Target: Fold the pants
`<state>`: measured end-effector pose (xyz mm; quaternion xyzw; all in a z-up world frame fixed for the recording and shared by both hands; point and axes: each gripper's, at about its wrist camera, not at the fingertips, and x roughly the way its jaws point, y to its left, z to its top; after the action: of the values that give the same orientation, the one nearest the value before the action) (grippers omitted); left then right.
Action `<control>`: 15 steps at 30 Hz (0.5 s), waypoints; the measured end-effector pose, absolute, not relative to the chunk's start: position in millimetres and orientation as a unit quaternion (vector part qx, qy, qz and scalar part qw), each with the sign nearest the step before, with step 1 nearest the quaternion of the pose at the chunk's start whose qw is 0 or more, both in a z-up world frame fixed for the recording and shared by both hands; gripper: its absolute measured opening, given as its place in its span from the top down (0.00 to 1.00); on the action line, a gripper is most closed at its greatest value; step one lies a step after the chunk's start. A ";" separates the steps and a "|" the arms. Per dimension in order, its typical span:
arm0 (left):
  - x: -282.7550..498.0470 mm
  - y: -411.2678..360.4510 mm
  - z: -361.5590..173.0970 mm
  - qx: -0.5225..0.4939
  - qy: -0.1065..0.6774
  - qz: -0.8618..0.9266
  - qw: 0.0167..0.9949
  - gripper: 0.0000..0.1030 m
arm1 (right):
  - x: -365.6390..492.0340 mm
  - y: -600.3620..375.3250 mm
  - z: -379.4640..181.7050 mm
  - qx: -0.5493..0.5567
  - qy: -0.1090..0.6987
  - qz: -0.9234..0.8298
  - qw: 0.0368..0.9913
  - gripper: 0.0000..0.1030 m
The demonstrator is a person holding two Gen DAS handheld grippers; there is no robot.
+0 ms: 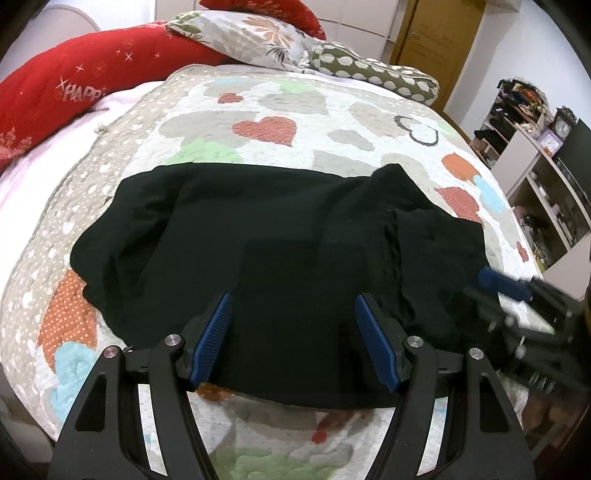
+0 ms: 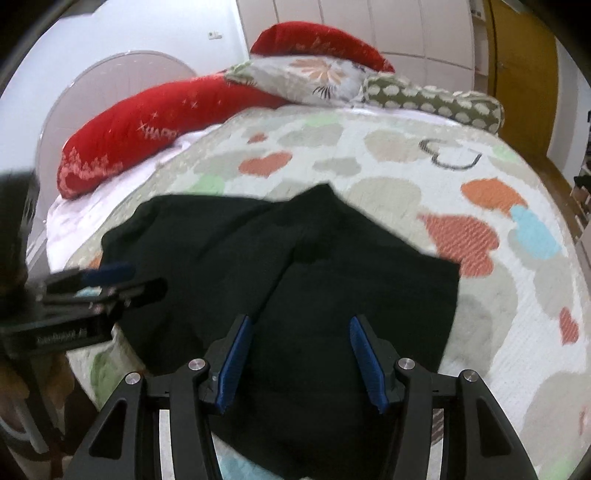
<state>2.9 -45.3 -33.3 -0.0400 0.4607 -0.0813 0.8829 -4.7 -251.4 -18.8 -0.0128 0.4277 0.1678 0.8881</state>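
Left tongs [image 1: 293, 332] spread wide, blue pads [image 1: 216, 339] parted, nothing between them, hovering over the near edge of the black pants [image 1: 258, 236]. Right tongs [image 2: 301, 354] just the same: gaping, pads apart, holding nothing, poised above the dark cloth [image 2: 295, 266]. Off to the left tongs' right side the other tool shows up blurred at the pants' edge; from the right wrist the left tool sits blurred at the far left, by the cloth's left border. The pants lie in a rumpled heap directly ahead of both tongs, spread across the bed's quilt [image 1: 266, 107] with its hearts in orange, green and blue. Beyond the pants, at the head of the bed, a long red pillow [image 2: 147, 125], a flowered pillow [image 2: 306, 79] and a spotted bolster [image 2: 436, 99]. Far right of the left tongs, shelves [image 1: 535, 158] with a clock [image 1: 562, 127], and a wooden door [image 1: 439, 33] behind.
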 end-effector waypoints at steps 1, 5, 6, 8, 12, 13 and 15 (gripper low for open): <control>2.8 -44.1 -33.4 -0.041 0.461 -0.080 0.883 0.33 | -0.1 -251.1 -18.3 -0.016 0.427 0.164 0.889 0.47; 1.9 -41.6 -33.1 -0.036 0.462 -0.074 0.883 0.33 | 22.6 -251.1 -22.9 -0.020 0.433 0.152 0.888 0.47; 1.6 -40.9 -33.1 -0.037 0.462 -0.072 0.883 0.33 | 27.2 -251.0 -26.4 -0.022 0.438 0.146 0.887 0.47; 1.6 -40.1 -33.4 -0.037 0.463 -0.073 0.883 0.33 | 33.8 -251.6 -32.9 -0.015 0.444 0.144 0.884 0.47; 4.7 -35.7 -35.3 -0.038 0.466 -0.066 0.882 0.33 | 48.3 -250.1 -41.1 0.000 0.441 0.137 0.887 0.42; 5.6 -33.7 -35.9 -0.041 0.466 -0.064 0.881 0.33 | 51.3 -249.9 -41.9 0.003 0.440 0.135 0.888 0.40; 6.0 -30.4 -36.7 -0.045 0.467 -0.061 0.881 0.33 | 53.8 -250.0 -40.7 0.006 0.443 0.135 0.886 0.40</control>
<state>6.0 -30.4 -36.7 -0.0447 0.4671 -0.0607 0.8810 53.8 -250.0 -40.7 0.0057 0.4435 0.1347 0.8861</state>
